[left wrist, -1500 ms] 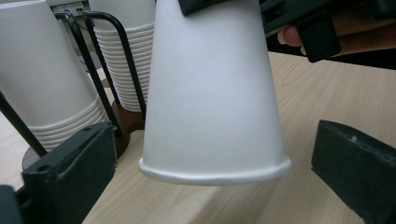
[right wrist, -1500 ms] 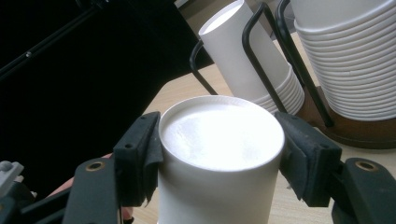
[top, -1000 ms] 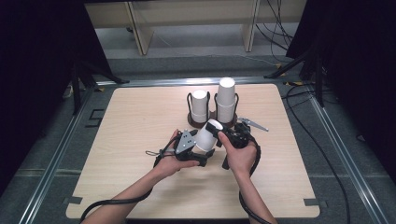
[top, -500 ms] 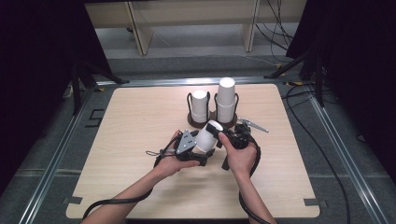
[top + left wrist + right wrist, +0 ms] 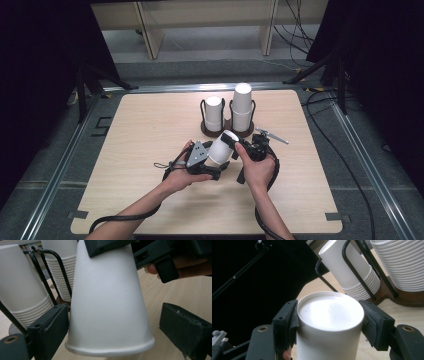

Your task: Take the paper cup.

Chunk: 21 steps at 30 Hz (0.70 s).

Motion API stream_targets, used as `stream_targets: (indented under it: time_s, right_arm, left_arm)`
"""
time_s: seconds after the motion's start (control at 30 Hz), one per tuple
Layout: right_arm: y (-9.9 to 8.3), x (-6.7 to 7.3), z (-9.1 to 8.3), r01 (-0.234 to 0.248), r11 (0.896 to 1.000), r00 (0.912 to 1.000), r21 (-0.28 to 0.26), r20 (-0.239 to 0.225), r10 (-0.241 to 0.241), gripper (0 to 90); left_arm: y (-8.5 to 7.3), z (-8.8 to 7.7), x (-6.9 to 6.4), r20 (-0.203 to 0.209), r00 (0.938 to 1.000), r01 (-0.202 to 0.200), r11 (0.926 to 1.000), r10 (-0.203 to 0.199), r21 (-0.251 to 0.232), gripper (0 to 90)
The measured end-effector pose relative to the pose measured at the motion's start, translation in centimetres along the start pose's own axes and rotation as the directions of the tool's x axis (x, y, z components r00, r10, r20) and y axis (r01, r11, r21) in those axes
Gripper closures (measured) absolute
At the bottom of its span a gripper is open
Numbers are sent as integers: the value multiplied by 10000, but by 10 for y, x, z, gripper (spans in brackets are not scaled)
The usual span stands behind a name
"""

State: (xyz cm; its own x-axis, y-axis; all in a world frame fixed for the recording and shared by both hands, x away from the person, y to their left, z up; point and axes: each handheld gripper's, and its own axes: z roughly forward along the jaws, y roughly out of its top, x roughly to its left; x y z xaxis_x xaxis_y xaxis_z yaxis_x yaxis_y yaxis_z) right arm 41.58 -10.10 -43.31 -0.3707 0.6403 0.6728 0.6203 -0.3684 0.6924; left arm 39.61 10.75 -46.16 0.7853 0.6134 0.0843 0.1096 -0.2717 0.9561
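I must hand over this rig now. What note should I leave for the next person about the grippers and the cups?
Right gripper: shut on the base end of one white paper cup, held above the table.
Left gripper: jaws have just been closing around the cup's rim end; one pad touches, the other is apart.
Two cup stacks stand in the black holder.
Done: one cup is out.
Left: probably finish the left grip, then place the cup.

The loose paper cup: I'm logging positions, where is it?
In the high view the paper cup is mid-table, between both grippers, just in front of the cup holder.
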Motion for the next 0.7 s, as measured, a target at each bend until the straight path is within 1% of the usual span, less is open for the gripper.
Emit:
stream_targets:
  time_s: [0.03, 0.17, 0.23, 0.27, 0.33, 0.43, 0.5, 0.53, 0.57, 0.6, 0.63, 0.67, 0.7]
  right_arm:
    - [0, 0, 0, -27, 10000, 10000, 20, -34, 27, 351]
    - [-1, 0, 1, -250, 9997, 9996, 59, -133, 250, 352]
    - [-1, 0, 2, -371, 9993, 9993, 103, -17, 372, 352]
    - [-1, 0, 2, -514, 9986, 9986, 120, -144, 516, 352]
    - [-2, -2, 3, -396, 9992, 9992, 92, -92, 397, 352]
    - [-2, -4, 3, -465, 9989, 9988, 89, -117, 466, 352]
    - [-2, -4, 4, -494, 9987, 9988, 125, -8, 494, 352]
    - [-2, -5, 5, -576, 9982, 9982, 158, -181, 578, 352]
    - [-2, -2, 4, -1086, 9938, 9938, 235, -231, 1091, 352]
    - [-2, -5, 5, -714, 9972, 9974, 236, -115, 717, 352]
    - [-2, -5, 6, -855, 9961, 9961, 239, -210, 860, 352]
    - [-2, -6, 6, -827, 9964, 9960, 162, -334, 832, 352]
    - [-2, -5, 5, -1068, 9940, 9935, 251, -359, 1076, 352]
  left_arm:
    - [0, 0, 0, 8, 10000, -4, 10000, 4, -74, 86]
    - [-1, -1, 2, -19, 10000, -65, 10000, 65, 4, 86]
    - [-2, -2, 2, -28, 10000, -96, 10000, 96, 14, 86]
    - [-2, -2, 2, -34, 9999, -111, 9999, 111, 2, 86]
    - [-2, -3, 2, -62, 9999, -119, 9999, 119, 61, 87]
    - [-3, -4, 3, -62, 9999, -152, 9999, 152, 32, 90]
    - [-4, -5, 3, -74, 9998, -178, 9998, 178, 11, 91]
    - [-4, -5, 4, -97, 9998, -164, 9999, 163, -24, 92]
    - [-4, -5, 4, -99, 9999, -128, 9998, 126, -135, 93]
    - [-4, -6, 4, -106, 9998, -169, 9999, 169, -35, 94]
    - [-5, -7, 4, -86, 9997, -217, 9998, 217, -8, 94]
    - [-6, -6, 4, -60, 9998, -176, 9998, 176, -106, 94]
    - [-7, -7, 4, -89, 9998, -179, 9998, 179, -11, 94]
